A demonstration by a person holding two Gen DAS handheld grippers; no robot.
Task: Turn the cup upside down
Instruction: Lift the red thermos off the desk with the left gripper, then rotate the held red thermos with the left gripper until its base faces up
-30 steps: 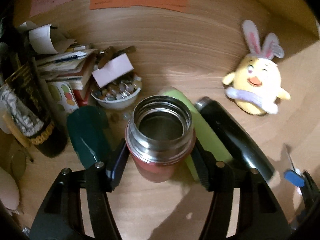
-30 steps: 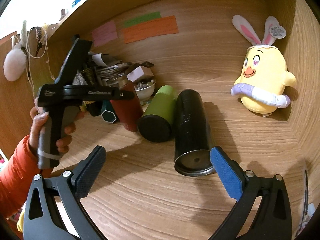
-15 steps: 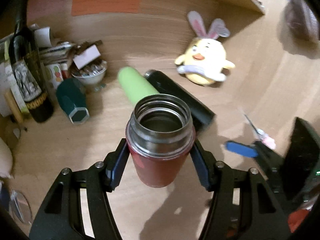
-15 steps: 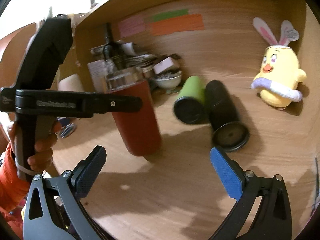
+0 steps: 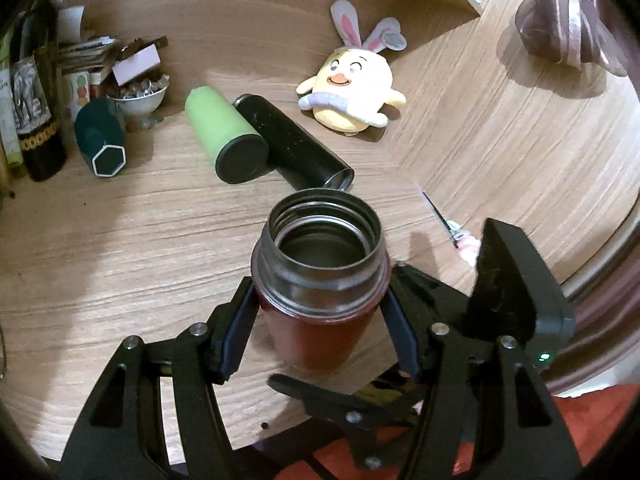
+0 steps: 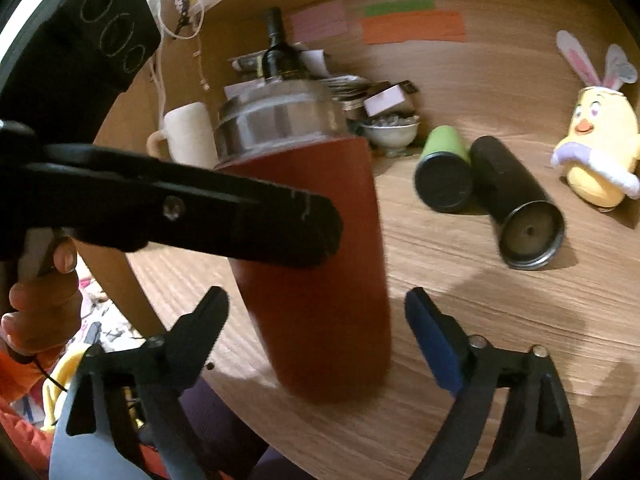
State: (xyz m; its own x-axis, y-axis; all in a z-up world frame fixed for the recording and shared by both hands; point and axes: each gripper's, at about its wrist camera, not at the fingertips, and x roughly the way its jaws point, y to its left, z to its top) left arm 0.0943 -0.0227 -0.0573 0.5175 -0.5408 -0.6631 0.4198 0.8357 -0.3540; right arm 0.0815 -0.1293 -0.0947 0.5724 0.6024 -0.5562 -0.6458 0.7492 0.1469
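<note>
The cup point(image 5: 320, 280) is red with a wide steel threaded mouth, upright and open at the top. My left gripper point(image 5: 320, 316) is shut on its red body and holds it above the wooden desk near the front edge. In the right wrist view the cup point(image 6: 320, 280) fills the middle, with the left gripper's finger point(image 6: 240, 216) across it. My right gripper point(image 6: 316, 320) is open, its jaws standing on either side of the cup's lower body without touching it.
A green bottle point(image 5: 224, 136) and a black bottle point(image 5: 292, 140) lie side by side behind. A yellow bunny-eared plush point(image 5: 352, 96) sits at the back right. A dark green hexagonal container point(image 5: 100, 140), a bowl point(image 5: 140, 96), a wine bottle point(image 6: 280, 52) and papers crowd the back left.
My left gripper has lifted the red cup off the desk and carried it toward the front edge. The cup now sits between my right gripper's open jaws.
</note>
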